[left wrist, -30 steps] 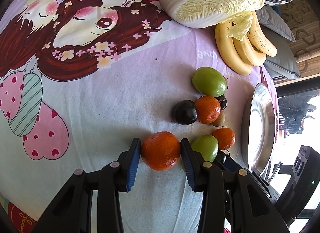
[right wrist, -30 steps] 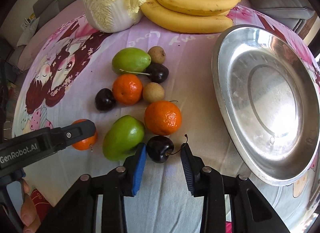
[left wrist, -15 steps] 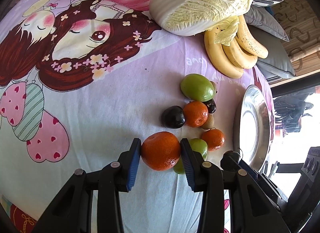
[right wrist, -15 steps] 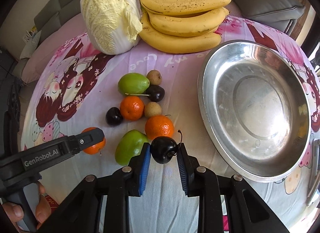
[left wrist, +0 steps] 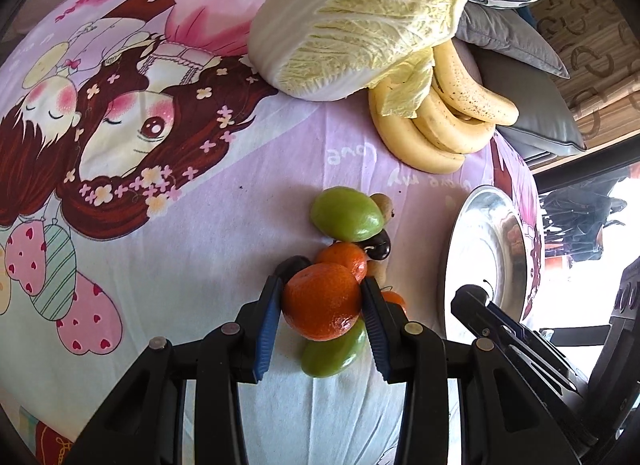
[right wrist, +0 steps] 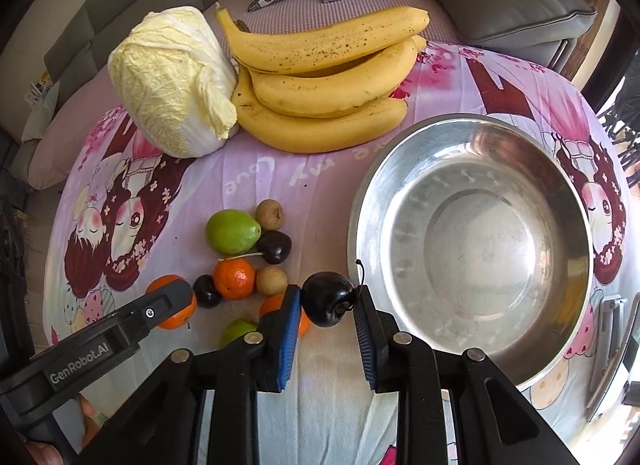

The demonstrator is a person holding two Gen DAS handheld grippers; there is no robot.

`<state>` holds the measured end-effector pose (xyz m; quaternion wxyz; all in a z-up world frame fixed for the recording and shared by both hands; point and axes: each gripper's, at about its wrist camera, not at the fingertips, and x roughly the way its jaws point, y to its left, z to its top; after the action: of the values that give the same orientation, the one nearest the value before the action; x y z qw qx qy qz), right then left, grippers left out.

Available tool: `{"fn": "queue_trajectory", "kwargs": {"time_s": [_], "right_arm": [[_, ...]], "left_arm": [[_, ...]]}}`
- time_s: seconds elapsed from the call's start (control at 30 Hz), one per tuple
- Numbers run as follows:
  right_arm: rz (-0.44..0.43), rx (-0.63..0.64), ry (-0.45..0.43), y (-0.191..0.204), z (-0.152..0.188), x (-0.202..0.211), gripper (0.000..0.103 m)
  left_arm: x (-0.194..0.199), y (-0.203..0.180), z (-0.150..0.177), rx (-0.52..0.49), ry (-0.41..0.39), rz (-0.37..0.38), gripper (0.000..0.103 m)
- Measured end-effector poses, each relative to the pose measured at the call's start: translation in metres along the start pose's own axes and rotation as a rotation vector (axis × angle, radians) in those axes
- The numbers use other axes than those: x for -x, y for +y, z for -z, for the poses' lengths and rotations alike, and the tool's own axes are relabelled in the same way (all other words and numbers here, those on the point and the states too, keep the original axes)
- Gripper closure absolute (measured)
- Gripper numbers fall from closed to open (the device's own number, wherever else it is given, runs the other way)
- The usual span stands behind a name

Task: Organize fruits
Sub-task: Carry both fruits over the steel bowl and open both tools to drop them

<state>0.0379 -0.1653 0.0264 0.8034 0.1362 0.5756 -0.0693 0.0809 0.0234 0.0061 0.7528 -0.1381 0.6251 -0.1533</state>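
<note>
Both grippers clamped on fruit above the cartoon-print cloth.
Left gripper [left wrist: 322, 301] jaws pinch a round orange tangerine [left wrist: 322, 299], held dead centre between the blue pads, over the loose fruit pile, a green oval mango [left wrist: 334, 351] peeking out at 6 o'clock beneath it. Right gripper [right wrist: 326, 305] jaws grasp a dark round cherry [right wrist: 328, 299] with curved stem, sitting at the pad tips; shiny steel basin [right wrist: 368, 201] lies at its 2 o'clock, yellow banana bunch [right wrist: 320, 77] and pale napa cabbage [right wrist: 172, 81] toward 12.
</note>
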Motion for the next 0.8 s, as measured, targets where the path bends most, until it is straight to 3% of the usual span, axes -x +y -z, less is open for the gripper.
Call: {"fn": "queue_trajectory", "kwargs": {"time_s": [0.27, 0.47, 0.7, 0.8], "right_arm": [[0.078, -0.140, 0.026, -0.068, -0.011, -0.011, 0.074], [0.186, -0.241, 0.021, -0.120, -0.009, -0.015, 0.074], [0.206, -0.294, 0.017, -0.151, -0.010, -0.018, 0.074], [0.176, -0.315, 0.013, -0.161, -0.011, -0.016, 0.072]], "left_arm": [[-0.018, -0.071, -0.012, -0.096, 0.044, -0.008, 0.062], [-0.040, -0.122, -0.005, -0.172, 0.093, -0.007, 0.061], [-0.067, -0.155, -0.007, -0.201, 0.130, -0.038, 0.061], [-0.072, -0.160, -0.007, -0.202, 0.138, -0.051, 0.061]]}}
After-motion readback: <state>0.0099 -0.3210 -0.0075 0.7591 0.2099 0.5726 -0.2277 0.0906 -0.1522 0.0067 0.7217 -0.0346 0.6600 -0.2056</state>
